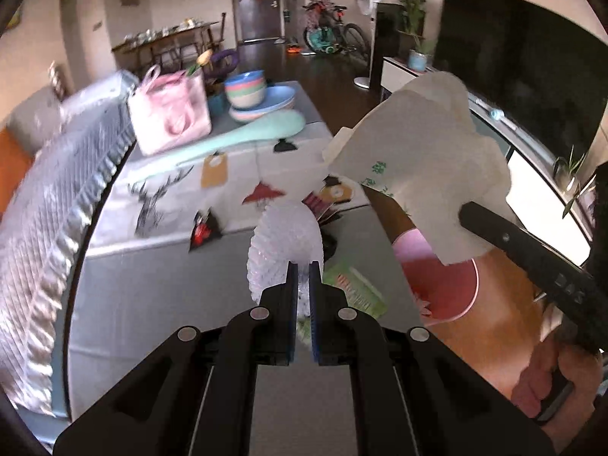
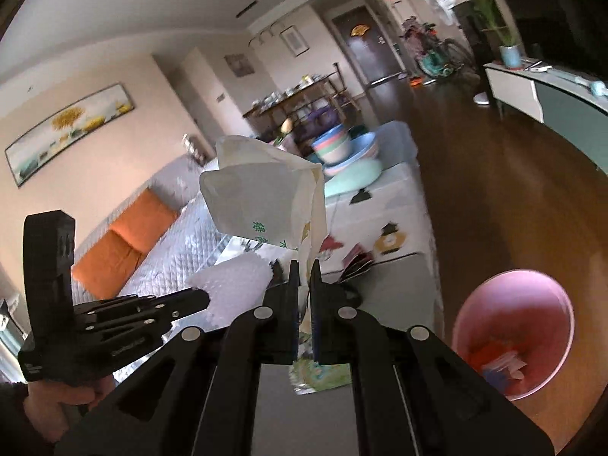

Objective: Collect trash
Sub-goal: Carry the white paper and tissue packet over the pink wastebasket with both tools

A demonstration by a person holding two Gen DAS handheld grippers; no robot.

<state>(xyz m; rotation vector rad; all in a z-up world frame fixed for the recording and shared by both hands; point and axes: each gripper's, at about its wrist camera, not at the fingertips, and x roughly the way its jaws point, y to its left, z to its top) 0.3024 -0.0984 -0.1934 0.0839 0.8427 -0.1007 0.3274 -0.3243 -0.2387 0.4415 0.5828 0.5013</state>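
Observation:
My left gripper (image 1: 303,266) is shut on a piece of clear bubble wrap (image 1: 285,243) that curls upward above the grey table (image 1: 152,304). The same bubble wrap (image 2: 231,285) shows in the right wrist view, held by the left gripper (image 2: 207,298). My right gripper (image 2: 304,266) is shut on a crumpled white tissue (image 2: 262,197) with small green print. In the left wrist view that tissue (image 1: 421,163) hangs above the pink trash bin (image 1: 440,285), pinched by the right gripper (image 1: 465,212). The pink trash bin (image 2: 516,330) stands on the wooden floor and holds some scraps.
A green wrapper (image 1: 353,285) lies flat on the table ahead of my left fingers. Farther back sit a pink bag (image 1: 171,114), stacked bowls and plates (image 1: 258,95) and a mint spoon (image 1: 243,136). A quilted sofa (image 1: 49,209) flanks the left; a TV (image 1: 524,57) stands right.

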